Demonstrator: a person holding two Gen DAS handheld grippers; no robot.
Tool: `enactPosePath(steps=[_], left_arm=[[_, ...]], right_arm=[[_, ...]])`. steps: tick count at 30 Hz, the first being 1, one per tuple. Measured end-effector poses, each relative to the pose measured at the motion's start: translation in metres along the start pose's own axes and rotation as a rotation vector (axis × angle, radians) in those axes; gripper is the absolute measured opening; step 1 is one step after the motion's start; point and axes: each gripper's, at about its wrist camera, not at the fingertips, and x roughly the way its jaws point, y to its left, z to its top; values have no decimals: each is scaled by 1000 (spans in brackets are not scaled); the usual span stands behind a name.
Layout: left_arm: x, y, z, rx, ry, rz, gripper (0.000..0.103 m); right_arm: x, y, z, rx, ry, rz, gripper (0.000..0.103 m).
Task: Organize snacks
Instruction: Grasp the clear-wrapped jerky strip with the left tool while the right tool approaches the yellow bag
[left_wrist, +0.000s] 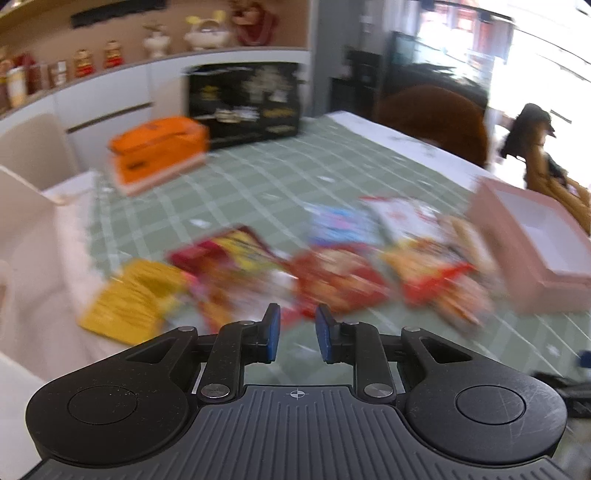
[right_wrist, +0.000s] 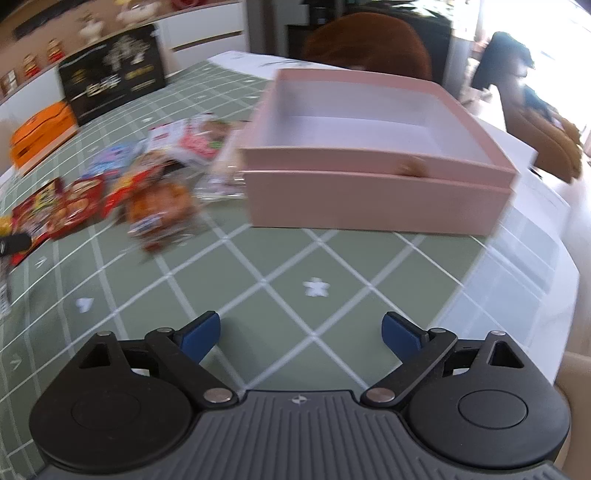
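Left gripper (left_wrist: 297, 334): blue pads (left_wrist: 272, 334) close together with a thin gap, nothing between them, up above the bench (left_wrist: 280, 173). Right gripper (right_wrist: 301, 338): spread wide, nothing inside, above bare green checked cloth (right_wrist: 258, 258).

Snack packs (left_wrist: 332, 273) in a messy row on the cloth, too blurry to read. Yellow pack (left_wrist: 125, 302) at the left end of the row, red packs in the middle, blue and white ones just behind.

Pink box (right_wrist: 369, 199) with no lid, white inside, nothing in it, just to the right of the snacks.

Orange box (left_wrist: 159, 151) and black box (left_wrist: 243, 99) far back on the bench, side by side. Little figures (left_wrist: 110, 55) on a shelf behind. Brown chair back (right_wrist: 365, 40) past the pink box.
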Motion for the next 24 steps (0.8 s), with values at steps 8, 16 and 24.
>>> enactPosePath(steps=[8,16,24], left_arm=[[35,107,30,-269,12,205,29],[46,78,17,-188,40,14,42],[29,51,-4,-215,143,-278,42]], right_arm=[[-7,28,10,-105,-8,-8,95],[-8,28,8,-95,4,43,94],[-14,59,21,-196,-17,136,92]])
